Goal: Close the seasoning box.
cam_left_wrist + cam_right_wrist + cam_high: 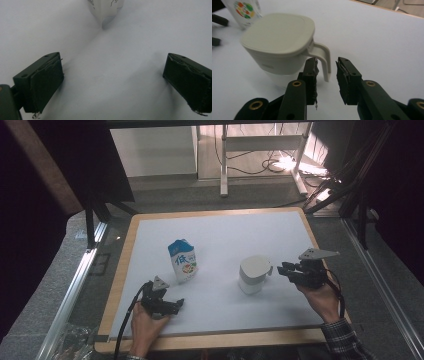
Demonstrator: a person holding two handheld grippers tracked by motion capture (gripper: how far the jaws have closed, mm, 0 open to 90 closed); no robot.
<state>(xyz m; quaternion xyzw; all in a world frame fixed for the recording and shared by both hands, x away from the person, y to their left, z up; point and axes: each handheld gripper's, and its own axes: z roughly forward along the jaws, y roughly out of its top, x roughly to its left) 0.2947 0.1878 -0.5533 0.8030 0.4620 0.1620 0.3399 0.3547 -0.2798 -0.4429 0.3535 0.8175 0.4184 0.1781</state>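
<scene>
jug (279,47) on bench (220,227), right of centre, handle (323,60) facing my right gripper (327,68) so I can pinch it | jaws slightly apart straddling handle, not pressing | jug: off-white, squarish lid, clear base | milk carton (183,261) upright, left of it | left gripper (175,304) idle, wide apart, nothing in it

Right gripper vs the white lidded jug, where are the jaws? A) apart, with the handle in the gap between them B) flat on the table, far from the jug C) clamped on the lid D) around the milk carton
A: in the right gripper view the right gripper has its jaws apart, the handle of the jug sits in the gap, and the pads are not pressing on it.
</scene>
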